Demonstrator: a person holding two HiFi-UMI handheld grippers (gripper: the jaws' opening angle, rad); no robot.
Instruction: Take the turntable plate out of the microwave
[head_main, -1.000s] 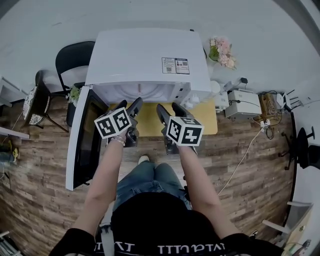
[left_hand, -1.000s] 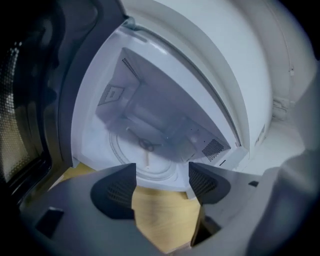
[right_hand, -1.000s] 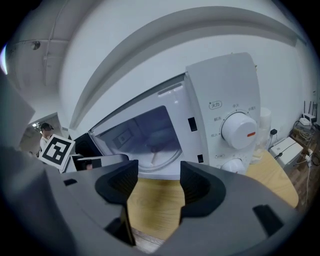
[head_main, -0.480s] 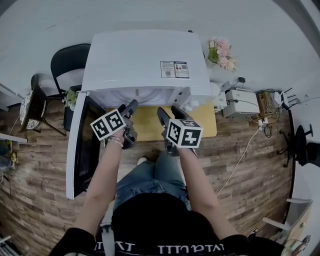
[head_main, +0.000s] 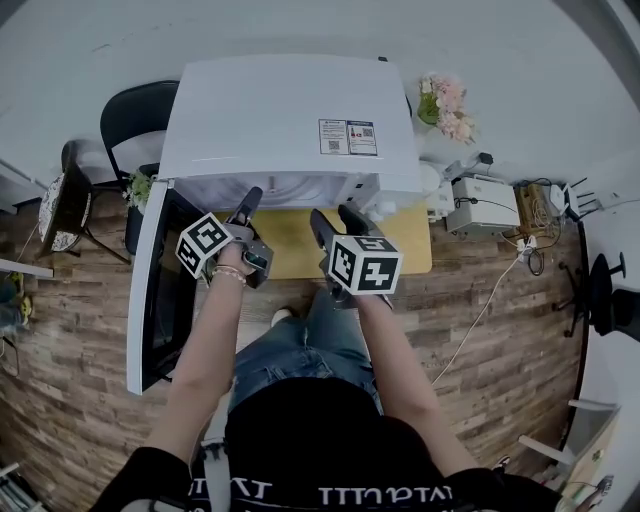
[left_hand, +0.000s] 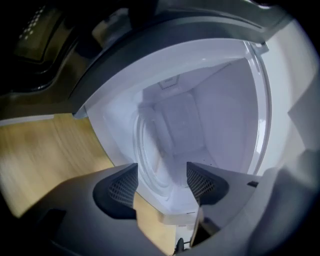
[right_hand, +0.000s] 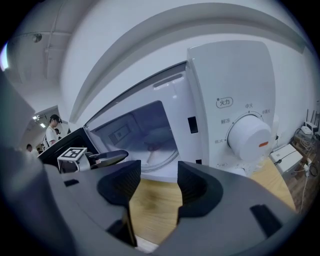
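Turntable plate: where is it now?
The clear glass turntable plate lies on the cavity floor of the open white microwave; in the right gripper view, left of the white dial.

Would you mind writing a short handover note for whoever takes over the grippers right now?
Left gripper: jaws closing, nothing gripped, at the cavity opening, aimed at the turntable plate.
Right gripper: open, empty, in front of the microwave.
Plate: lies inside the cavity, not yet touched.
Done: door is open.
Left to do: grip the plate and lift it out.
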